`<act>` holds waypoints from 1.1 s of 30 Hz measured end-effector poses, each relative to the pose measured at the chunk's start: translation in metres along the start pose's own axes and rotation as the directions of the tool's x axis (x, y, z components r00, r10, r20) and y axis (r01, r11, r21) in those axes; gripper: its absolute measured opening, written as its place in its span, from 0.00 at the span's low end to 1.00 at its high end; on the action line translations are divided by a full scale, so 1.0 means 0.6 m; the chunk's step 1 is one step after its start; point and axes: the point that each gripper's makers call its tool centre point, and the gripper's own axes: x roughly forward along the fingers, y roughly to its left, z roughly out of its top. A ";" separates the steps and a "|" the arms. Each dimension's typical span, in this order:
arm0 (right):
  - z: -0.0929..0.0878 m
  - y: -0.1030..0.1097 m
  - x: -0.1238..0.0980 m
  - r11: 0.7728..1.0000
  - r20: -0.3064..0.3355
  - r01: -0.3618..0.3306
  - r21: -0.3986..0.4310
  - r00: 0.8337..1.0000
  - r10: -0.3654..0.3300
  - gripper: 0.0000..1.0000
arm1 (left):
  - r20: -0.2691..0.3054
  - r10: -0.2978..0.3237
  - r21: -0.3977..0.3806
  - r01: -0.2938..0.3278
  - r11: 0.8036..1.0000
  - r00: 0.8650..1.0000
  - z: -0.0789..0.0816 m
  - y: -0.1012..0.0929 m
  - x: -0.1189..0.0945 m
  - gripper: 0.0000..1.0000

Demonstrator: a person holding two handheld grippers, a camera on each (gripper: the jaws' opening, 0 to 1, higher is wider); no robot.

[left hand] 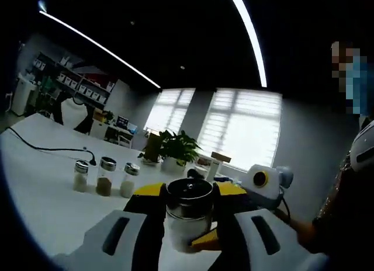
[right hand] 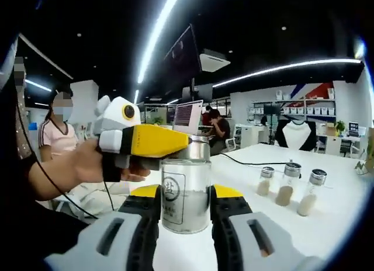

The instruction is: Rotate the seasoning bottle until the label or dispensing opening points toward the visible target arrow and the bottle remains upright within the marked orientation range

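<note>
Gripping the labelled seasoning bottle (right hand: 186,195) — both claws (left hand: 188,227) (right hand: 186,215) closed.

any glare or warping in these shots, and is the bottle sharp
Left gripper view: bright windows wash out and leave the bottle dim but fairly sharp; ceiling light strips bow from fisheye. Right gripper view: bottle evenly lit, its label legible as a shape; the three far jars are softer.

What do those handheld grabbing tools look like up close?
Each tool has two chunky fingers of black plastic with light grey outer shells, each shell cut with a dark oblong slot, and yellow trim at the front. Seen from the right gripper view, the left gripper has a yellow finger on a white and grey rounded body. A thin black cable hangs below the hand holding it.
</note>
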 end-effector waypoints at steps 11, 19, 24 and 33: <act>-0.025 -0.041 0.024 0.972 -0.082 0.198 -0.128 0.974 -0.209 0.30 | -0.028 0.211 0.116 -0.207 0.972 0.977 -0.013 0.040 0.001 0.33; -0.041 -0.045 0.034 0.966 -0.101 0.217 -0.142 0.967 -0.232 0.30 | -0.071 0.268 0.152 -0.255 0.955 0.961 -0.025 0.054 -0.005 0.33; -0.039 -0.043 0.033 0.972 -0.096 0.189 -0.139 0.974 -0.204 0.30 | -0.077 0.246 0.131 -0.235 0.963 0.966 -0.024 0.056 -0.009 0.32; -0.028 -0.018 0.028 0.999 -0.039 0.032 0.020 0.999 -0.032 0.31 | -0.098 0.139 0.157 -0.123 0.980 0.985 -0.019 0.036 -0.013 0.32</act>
